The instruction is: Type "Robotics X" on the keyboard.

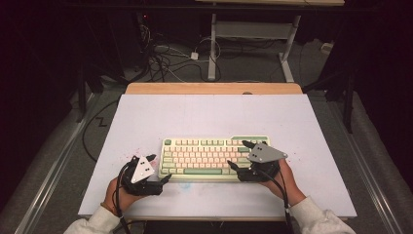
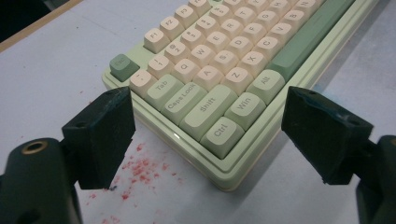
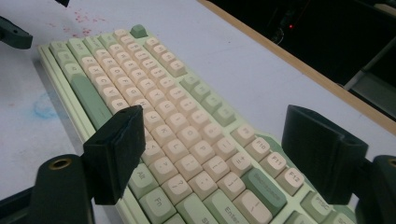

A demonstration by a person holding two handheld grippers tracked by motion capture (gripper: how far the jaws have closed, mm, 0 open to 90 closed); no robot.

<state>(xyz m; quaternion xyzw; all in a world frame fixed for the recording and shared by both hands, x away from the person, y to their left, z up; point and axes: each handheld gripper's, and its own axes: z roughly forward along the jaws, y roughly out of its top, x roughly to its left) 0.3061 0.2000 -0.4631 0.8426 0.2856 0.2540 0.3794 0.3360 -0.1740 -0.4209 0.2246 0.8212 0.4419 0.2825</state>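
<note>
Keyboard (image 1: pixel 214 157) sits near the table's (image 1: pixel 146 117) front edge as I flank its ends, left gripper (image 1: pixel 155 168) and right gripper (image 1: pixel 239 156) both spread, ready to clasp it.

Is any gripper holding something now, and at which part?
Nothing is held: left gripper and right gripper stand open at the keyboard's ends.

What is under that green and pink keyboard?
The keyboard lies flat on a white board, with red specks beside its corner. Whatever lies directly beneath it is covered.
</note>
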